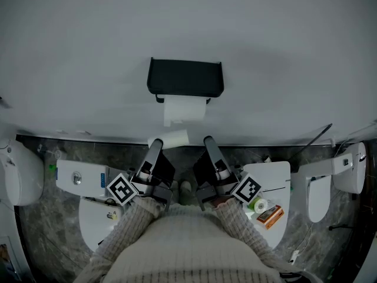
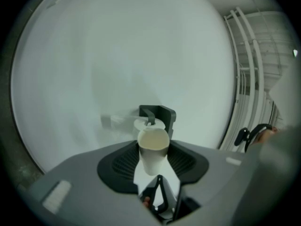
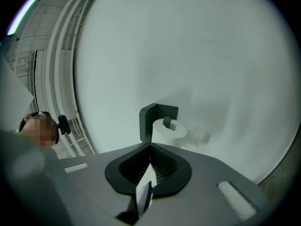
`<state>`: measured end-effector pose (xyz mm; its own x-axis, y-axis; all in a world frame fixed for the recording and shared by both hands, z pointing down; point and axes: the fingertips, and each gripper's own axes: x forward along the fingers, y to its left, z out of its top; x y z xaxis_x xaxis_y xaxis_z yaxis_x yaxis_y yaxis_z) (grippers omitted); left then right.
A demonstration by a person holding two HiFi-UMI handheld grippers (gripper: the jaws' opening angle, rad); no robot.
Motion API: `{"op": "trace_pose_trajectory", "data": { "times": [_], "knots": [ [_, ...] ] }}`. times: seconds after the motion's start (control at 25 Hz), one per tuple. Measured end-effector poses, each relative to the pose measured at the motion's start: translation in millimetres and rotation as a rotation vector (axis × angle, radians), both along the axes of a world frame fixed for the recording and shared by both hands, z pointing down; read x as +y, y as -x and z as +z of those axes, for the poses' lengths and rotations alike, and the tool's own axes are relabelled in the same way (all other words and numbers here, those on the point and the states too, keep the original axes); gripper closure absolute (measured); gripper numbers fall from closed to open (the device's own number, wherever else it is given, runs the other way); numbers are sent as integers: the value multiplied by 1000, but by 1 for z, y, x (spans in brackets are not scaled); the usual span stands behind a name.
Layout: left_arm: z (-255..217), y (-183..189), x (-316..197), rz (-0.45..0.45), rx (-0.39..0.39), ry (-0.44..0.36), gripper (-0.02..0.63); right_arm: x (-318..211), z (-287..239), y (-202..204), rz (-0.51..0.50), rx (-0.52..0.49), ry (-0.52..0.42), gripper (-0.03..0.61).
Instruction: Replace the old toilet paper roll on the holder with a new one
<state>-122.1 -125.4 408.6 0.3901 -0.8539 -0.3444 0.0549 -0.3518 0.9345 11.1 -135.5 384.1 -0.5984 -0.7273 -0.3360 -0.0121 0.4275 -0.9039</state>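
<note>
Black holder (image 1: 185, 77), wall-mounted, is sitting on the pale grey wall (image 1: 265, 52) at the far centre of the scene.

- Mounted roll (image 1: 185, 109): white, hanging directly under the holder, a loose sheet trailing down its front. In the right gripper view it is showing on the holder's arm, just beyond the tips.
- Slim white roll (image 2: 153, 149): this is being held by the left tongs (image 1: 158, 144), which are standing partway open with their ribbed pads pressing on its sides. One cream-coloured end is facing up in the left gripper view. From the head view it is jutting right from the tips, lying near the mounted roll but apart from it.
- Right tongs (image 1: 208, 141): these are standing fully closed, the ribbed pads meeting. Whether the thin white strip between them is paper or part of the tongs cannot be told. They are pointing at the wall just right of the slim white roll.
- Marker cubes (image 1: 122, 189): one is riding on each tool.
- Knit sleeves (image 1: 126, 229): cream, reaching in from the near edge.
- Floor (image 1: 53, 240): dark, marbled.
- Green tape roll (image 1: 260, 205) and orange box (image 1: 270, 216): these are lying side by side on a white surface (image 1: 277, 175) at the near right.
</note>
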Motion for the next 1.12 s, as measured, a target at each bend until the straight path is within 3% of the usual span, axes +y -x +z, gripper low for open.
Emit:
{"op": "trace_pose_trajectory", "data": {
  "times": [0.2,0.68,1.12],
  "knots": [
    [-3,-4,3,12,10,-12,442,5,-3,6,-32,6,-11,578],
    [-11,-5,7,49,-49,-46,442,4,-4,7,-28,57,-14,578],
    [-11,-5,12,47,-36,-45,442,4,-2,8,-30,75,-1,578]
  ]
}}
